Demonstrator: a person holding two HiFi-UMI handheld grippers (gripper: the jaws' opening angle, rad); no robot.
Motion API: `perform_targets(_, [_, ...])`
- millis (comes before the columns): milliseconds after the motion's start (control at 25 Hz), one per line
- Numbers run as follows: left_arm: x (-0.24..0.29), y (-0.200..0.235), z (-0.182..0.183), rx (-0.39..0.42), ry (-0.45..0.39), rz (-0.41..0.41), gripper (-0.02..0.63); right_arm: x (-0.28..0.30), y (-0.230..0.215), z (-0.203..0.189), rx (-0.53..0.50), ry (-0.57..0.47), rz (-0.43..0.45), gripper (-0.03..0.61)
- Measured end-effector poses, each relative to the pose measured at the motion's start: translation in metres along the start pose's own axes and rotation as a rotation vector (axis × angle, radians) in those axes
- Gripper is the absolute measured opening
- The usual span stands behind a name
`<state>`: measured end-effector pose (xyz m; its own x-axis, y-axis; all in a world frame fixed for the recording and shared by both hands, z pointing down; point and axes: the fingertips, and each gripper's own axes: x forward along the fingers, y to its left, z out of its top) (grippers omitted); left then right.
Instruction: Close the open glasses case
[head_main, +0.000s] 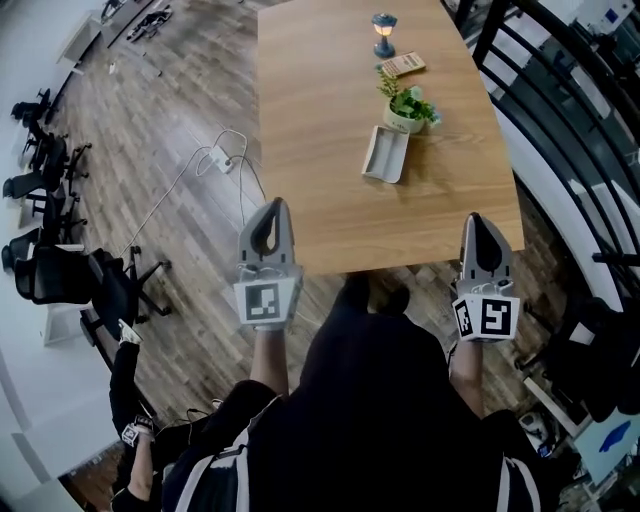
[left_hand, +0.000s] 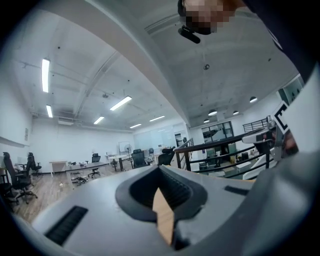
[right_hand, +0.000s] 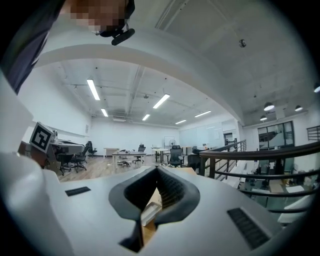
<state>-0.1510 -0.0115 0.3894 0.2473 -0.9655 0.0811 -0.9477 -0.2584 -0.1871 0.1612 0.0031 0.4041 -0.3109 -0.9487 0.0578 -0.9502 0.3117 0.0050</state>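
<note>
The open glasses case (head_main: 385, 155), pale grey with its lid lying back, rests on the wooden table (head_main: 330, 220) right of centre, just in front of a potted plant. Both grippers hover at the table's near edge, well short of the case. My left gripper (head_main: 273, 203) is at the near left, jaws together and empty. My right gripper (head_main: 478, 218) is at the near right, also shut and empty. In the left gripper view the jaws (left_hand: 160, 167) meet with only tabletop (left_hand: 163, 217) showing through. In the right gripper view a pale sliver (right_hand: 150, 210), perhaps the case, shows behind the shut jaws (right_hand: 157, 167).
A potted plant (head_main: 408, 108), a small lamp (head_main: 384, 30) and a flat box (head_main: 403, 66) stand behind the case. A white cable and adapter (head_main: 222, 158) lie on the floor to the left. Office chairs (head_main: 60, 275) are far left, a black railing (head_main: 560, 130) right.
</note>
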Motion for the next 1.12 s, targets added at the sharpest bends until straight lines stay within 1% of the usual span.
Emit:
perform_targets(200, [0.040, 0.041, -0.002, -0.016, -0.026, -0.007, -0.002, 0.058, 0.021, 0.010, -0.029, 0.006, 0.015, 0.015])
perform_targets(360, [0.055, 0.068, -0.012, -0.056, -0.019, -0.010, -0.002, 0.085, 0.038, 0.008, -0.035, 0.034, 0.017, 0.015])
perform_targets(600, [0.081, 0.087, -0.025, -0.086, -0.014, -0.049, -0.002, 0.117, 0.040, 0.006, -0.034, 0.070, -0.026, 0.015])
perform_targets(840, [0.112, 0.090, -0.022, -0.099, -0.010, -0.044, -0.002, 0.147, 0.026, -0.002, -0.021, 0.090, -0.008, 0.015])
perform_targets(960, [0.122, 0.080, -0.013, -0.098, -0.017, -0.036, -0.002, 0.160, 0.011, 0.000, -0.012, 0.083, -0.006, 0.015])
perform_targets(1120, [0.131, 0.069, -0.012, -0.092, 0.005, -0.048, -0.002, 0.168, -0.002, -0.005, 0.007, 0.086, -0.016, 0.015])
